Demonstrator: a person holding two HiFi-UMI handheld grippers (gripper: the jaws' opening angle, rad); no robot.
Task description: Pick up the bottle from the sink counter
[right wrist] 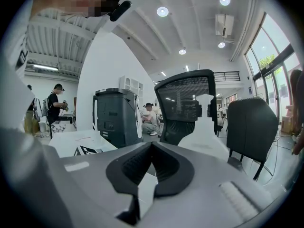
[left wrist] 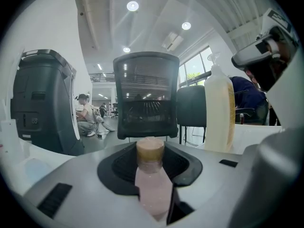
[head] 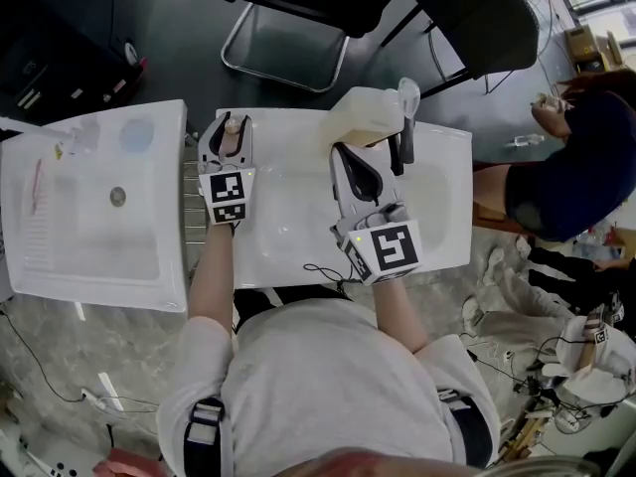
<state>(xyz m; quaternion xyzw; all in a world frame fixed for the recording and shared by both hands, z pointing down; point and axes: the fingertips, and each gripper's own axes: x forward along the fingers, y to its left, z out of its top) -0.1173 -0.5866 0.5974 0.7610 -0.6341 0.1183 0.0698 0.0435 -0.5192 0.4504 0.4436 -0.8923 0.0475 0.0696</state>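
The small bottle (left wrist: 153, 186) stands upright on the glossy white sink counter (head: 298, 241), near its back edge. It has a round tan cap and a pale pink, cloudy body. The left gripper (head: 230, 139) has the bottle between its ribbed black pads, and its fingers are closing around it. The right gripper (right wrist: 147, 171) has its fingers spread and is empty. A tall, cream-coloured plastic pump jug (head: 363, 117) stands just beyond it.

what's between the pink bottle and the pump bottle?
Head view: one jaw of the left gripper, closing around the pink bottle, then bare counter.
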